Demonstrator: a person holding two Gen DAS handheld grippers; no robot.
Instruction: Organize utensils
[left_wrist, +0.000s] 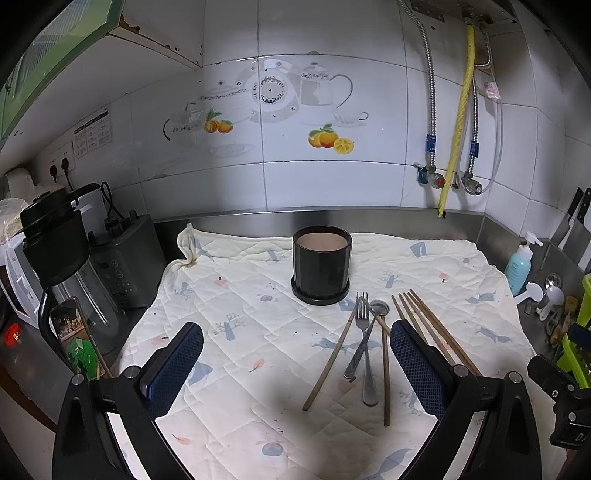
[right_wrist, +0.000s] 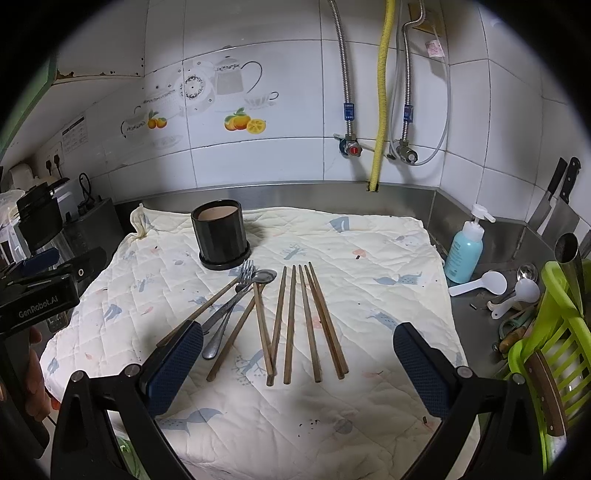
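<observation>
Both grippers, left (left_wrist: 295, 363) and right (right_wrist: 298, 363), hover wide open and empty over a quilted cloth (right_wrist: 369, 258). Chopsticks (right_wrist: 295, 317), a fork (right_wrist: 236, 291) and a spoon (right_wrist: 255, 284) lie loose just ahead of the right gripper, with the black cup (right_wrist: 219, 236) beyond them, upright and seemingly empty. Best judged: take one straight chopstick near its middle first, clear of the crossed pile.

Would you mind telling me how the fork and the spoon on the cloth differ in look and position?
The fork ends in separate tines, while the spoon ends in a rounded bowl. The fork's head lies left of the spoon's bowl, nearer the black cup. Their handles cross lower down, so they angle differently. Both are metal, lie flat on the quilted cloth among the chopsticks, and point their heads toward the wall.
</observation>
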